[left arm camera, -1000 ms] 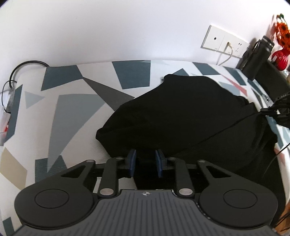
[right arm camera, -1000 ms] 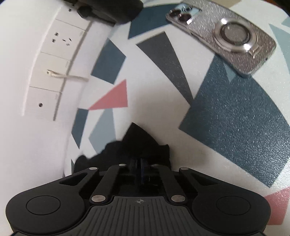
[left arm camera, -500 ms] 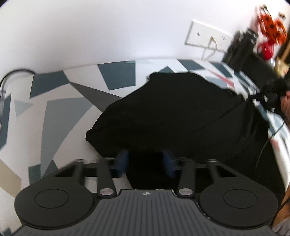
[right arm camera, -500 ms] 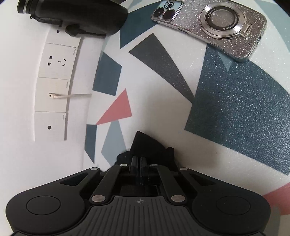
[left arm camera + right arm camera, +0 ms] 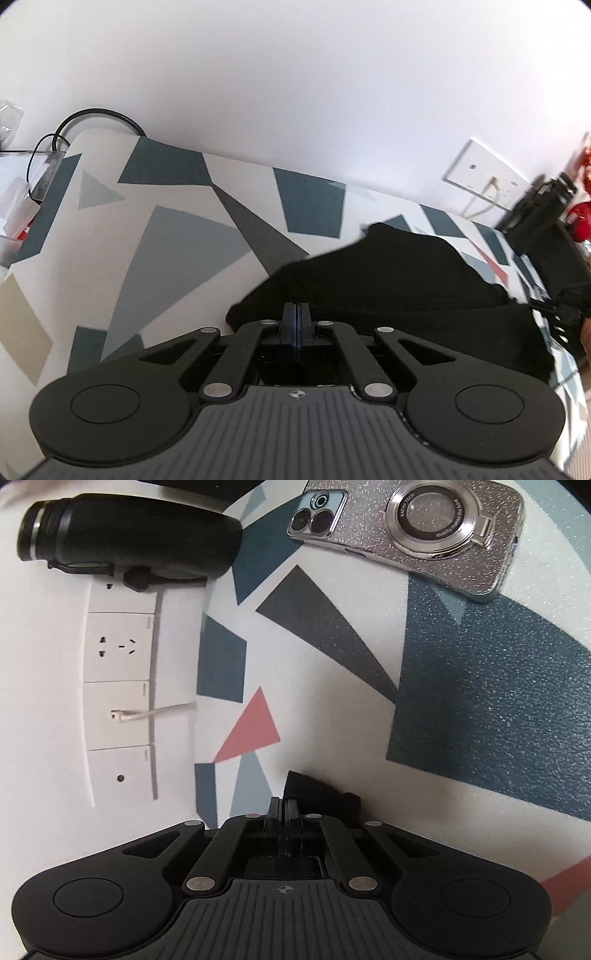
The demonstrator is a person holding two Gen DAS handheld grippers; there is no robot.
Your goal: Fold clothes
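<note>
A patterned tablecloth (image 5: 184, 236) of grey, teal and pink shapes covers the table, and along the wall behind it sit a white socket panel (image 5: 120, 701) with a pale cable (image 5: 155, 712) plugged in and a black flask (image 5: 129, 535) just beside it. In the right wrist view a glitter-cased phone (image 5: 417, 531) with a ring holder lies face down on the cloth, well apart from the fabric and ahead of the fingers. At the far left of the left wrist view a black cord (image 5: 92, 114) loops over the table's edge. The black garment (image 5: 388, 284) lies spread on the cloth, bunched up toward the right side. The left gripper (image 5: 296, 325) sits at the garment's near left edge with its jaws pressed together, the dark cloth directly at and behind the tips, apparently pinched between the blue pads (image 5: 291, 325). The right gripper (image 5: 283, 812) is likewise clenched, with a corner of the same black fabric poking out just past its tips. A second ago the left jaws stood apart over the garment's edge; now they are closed on it, and the view has swung leftward. The right gripper has kept its pinch throughout, drifting so the phone and flask look nearer.
</note>
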